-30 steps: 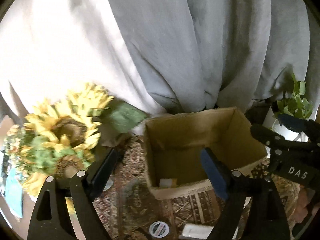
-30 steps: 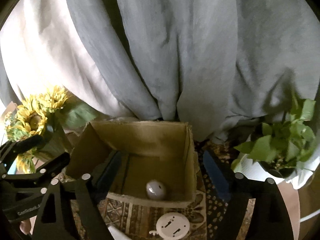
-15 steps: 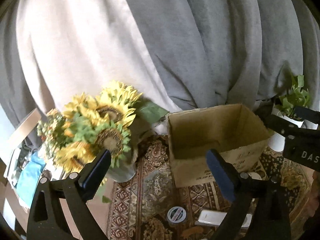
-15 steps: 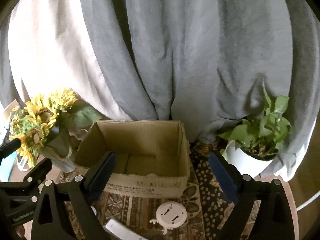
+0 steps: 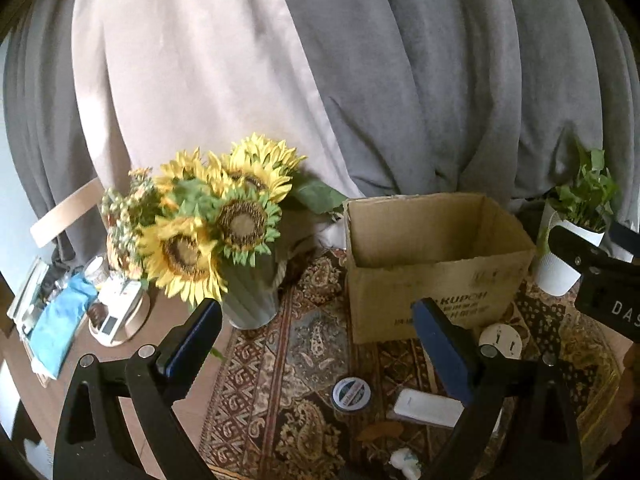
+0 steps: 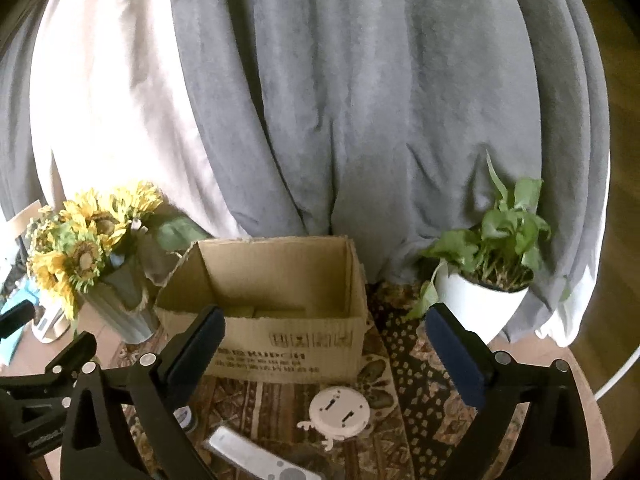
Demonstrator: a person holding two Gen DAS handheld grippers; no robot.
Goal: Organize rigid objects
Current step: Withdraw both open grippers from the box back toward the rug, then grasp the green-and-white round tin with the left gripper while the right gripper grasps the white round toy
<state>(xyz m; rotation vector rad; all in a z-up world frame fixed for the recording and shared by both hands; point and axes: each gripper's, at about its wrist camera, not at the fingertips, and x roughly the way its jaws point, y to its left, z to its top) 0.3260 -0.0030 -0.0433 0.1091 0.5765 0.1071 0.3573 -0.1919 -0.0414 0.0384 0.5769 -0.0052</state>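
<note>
Left tongs [image 5: 316,344]: spread wide, empty.
Right tongs [image 6: 324,348]: spread wide, empty.
Remote [image 6: 256,458]: nearest on the rug; stiff, slick, likely light; pinch across its narrow sides.
Disc [image 6: 339,408]: flat, hard; grip the rim.
Box [image 6: 280,344]: just behind, open.

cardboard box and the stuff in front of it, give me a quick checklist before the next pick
1. Left gripper open and holding nothing: ok.
2. Right gripper open and holding nothing: ok.
3. Cardboard box upright with its top open: ok.
4. Room left in the box: cannot tell, its floor is mostly hidden behind the front wall.
5. Items free to pick on the patterned rug: ok. The round white disc, the small round tin and the flat white device lie apart from one another.
6. Sunflower vase and potted plant off the path to the box: ok, they stand on either side of it.
</note>
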